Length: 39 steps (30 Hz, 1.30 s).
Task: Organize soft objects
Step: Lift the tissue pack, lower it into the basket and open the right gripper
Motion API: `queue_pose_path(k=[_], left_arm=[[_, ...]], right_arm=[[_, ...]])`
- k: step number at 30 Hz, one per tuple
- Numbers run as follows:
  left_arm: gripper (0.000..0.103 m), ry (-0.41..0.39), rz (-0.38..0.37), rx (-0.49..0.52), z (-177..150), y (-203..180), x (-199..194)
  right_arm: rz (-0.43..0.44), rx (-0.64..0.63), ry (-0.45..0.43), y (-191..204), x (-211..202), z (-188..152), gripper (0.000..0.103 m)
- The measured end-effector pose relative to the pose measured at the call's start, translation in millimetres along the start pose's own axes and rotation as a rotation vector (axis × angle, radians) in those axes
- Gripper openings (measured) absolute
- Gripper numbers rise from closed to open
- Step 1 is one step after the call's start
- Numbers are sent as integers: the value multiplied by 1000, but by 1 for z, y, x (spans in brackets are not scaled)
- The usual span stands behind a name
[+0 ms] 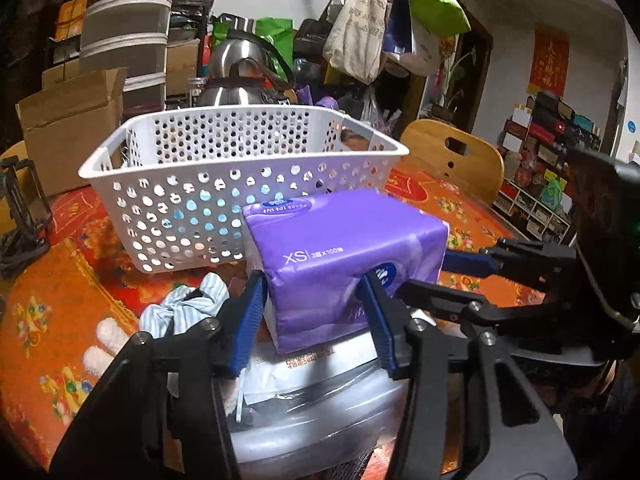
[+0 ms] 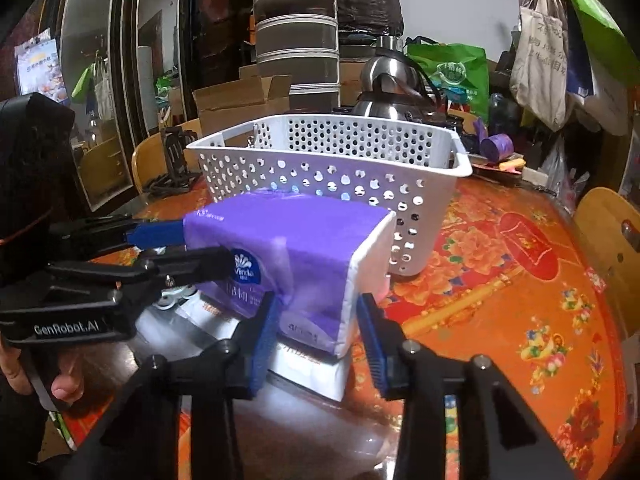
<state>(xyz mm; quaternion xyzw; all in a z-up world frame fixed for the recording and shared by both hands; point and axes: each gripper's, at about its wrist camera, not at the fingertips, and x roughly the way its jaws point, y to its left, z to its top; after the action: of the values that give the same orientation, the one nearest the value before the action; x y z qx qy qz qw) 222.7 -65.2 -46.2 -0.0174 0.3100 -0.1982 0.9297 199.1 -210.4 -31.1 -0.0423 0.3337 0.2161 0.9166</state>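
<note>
A purple tissue pack (image 1: 344, 248) sits on a pile of flat packets, just in front of a white perforated basket (image 1: 240, 168). My left gripper (image 1: 316, 292) is shut on the pack's near end, blue pads pressing both sides. My right gripper (image 2: 320, 312) grips the pack's (image 2: 288, 248) white-edged end from the other side and shows at the right of the left wrist view (image 1: 472, 260). The left gripper shows at the left of the right wrist view (image 2: 192, 248). The basket (image 2: 332, 160) stands behind the pack. A striped cloth (image 1: 188, 308) lies left of the pack.
The table has a red and orange floral cloth (image 2: 520, 300). A steel kettle (image 1: 240, 80) and a cardboard box (image 1: 76, 128) stand behind the basket. A wooden chair (image 1: 456, 152) is at the far right. A black stand (image 1: 20, 216) is at the left edge.
</note>
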Motion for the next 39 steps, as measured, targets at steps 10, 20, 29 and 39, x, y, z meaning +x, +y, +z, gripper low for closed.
queue_pose_path(k=[10,20,29,39], left_arm=[[44,-76,44,20,0,-6,-34],[44,-132,68,46,20,-14,-74],[44,-182,93,54,83,-13,-96],[44,-150,98,21,148,19,-53]], right_arm=[[10,2,-39,17,-20,6,37],[-14,-20,-95,28,-47,40,37],[-45,-50,-144,21,-53,103,37],[-14,-21,-116,-8,-5,148,37]])
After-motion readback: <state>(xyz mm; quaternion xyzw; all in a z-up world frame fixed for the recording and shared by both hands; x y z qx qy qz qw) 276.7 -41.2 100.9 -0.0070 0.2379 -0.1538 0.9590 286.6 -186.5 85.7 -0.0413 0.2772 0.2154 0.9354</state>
